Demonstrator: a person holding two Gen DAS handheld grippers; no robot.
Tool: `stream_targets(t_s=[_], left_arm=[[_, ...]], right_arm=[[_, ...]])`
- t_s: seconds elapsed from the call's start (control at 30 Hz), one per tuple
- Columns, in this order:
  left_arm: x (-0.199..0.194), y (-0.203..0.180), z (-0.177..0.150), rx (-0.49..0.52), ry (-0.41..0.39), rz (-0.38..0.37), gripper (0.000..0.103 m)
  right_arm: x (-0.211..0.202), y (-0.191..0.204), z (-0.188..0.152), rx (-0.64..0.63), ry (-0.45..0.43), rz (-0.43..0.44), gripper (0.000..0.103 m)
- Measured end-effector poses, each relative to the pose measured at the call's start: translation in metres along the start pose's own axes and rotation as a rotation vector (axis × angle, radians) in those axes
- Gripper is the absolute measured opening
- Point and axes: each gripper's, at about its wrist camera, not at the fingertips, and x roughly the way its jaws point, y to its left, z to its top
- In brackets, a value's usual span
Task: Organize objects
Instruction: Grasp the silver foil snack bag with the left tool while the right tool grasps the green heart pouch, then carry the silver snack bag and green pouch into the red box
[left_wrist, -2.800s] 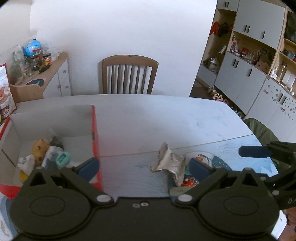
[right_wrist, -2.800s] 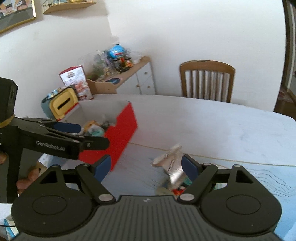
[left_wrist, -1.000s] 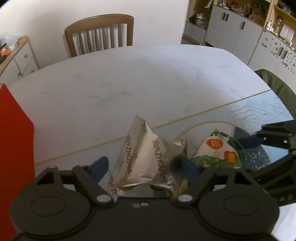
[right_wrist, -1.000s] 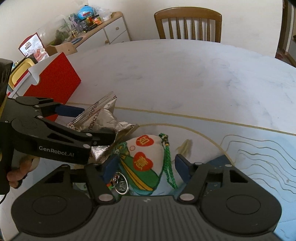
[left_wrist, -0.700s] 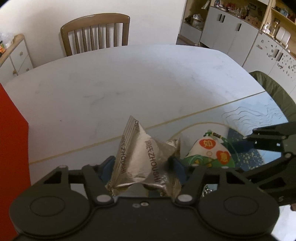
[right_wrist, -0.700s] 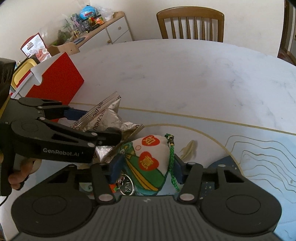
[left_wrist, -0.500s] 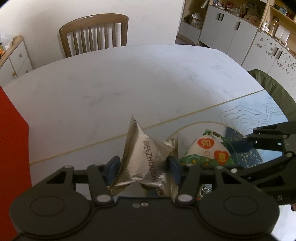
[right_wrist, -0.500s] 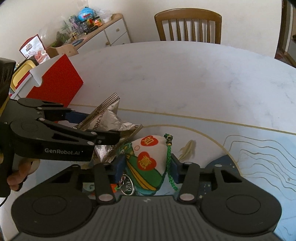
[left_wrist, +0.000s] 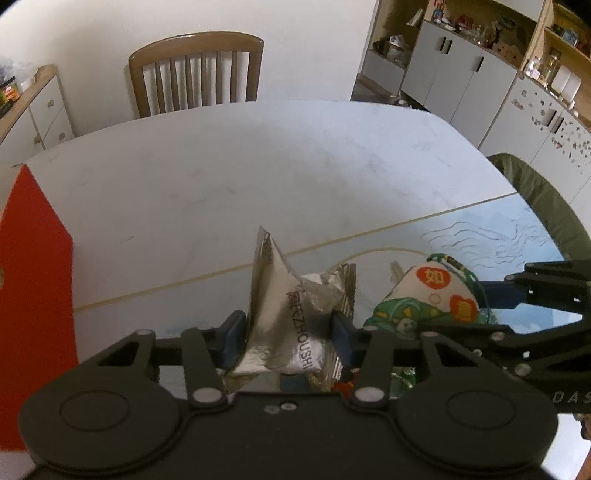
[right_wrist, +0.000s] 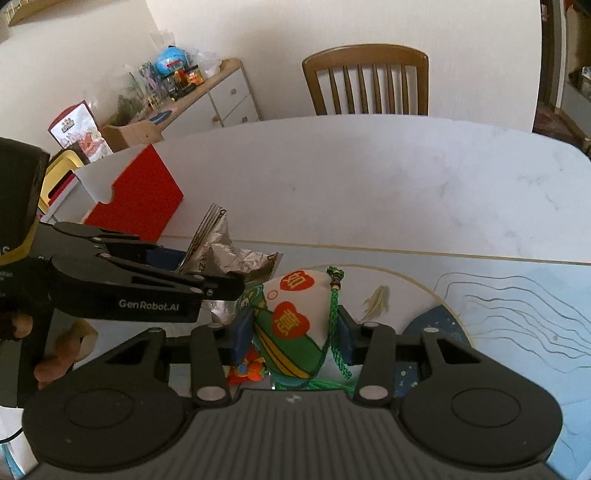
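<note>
Pinching foil packet (left_wrist: 291, 317) between fingers (left_wrist: 232, 332)

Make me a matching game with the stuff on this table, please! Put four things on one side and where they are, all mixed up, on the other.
Things:
1. silver foil packet
2. embroidered pouch
3. red box
4. wooden chair

Places:
A. behind the far edge of the table
B. pinched between the right gripper fingers
C. standing at the table's left side
D. pinched between the left gripper fingers

Pairs: 1-D, 2-B, 3-C, 4-A
</note>
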Motion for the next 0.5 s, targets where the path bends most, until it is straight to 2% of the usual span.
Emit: stream_targets(t_s=[0.27, 0.5], left_arm=[[-0.026, 0.000, -0.005, -0.016, -0.037, 0.000, 0.046], [-0.054, -0.003, -0.006, -0.013, -0.107, 0.001, 0.045]], right_arm=[[-0.036, 0.006, 0.001, -0.015, -0.058, -0.026, 0.044], [-0.065, 0.011, 0.001, -0.019, -0.093, -0.037, 0.044]])
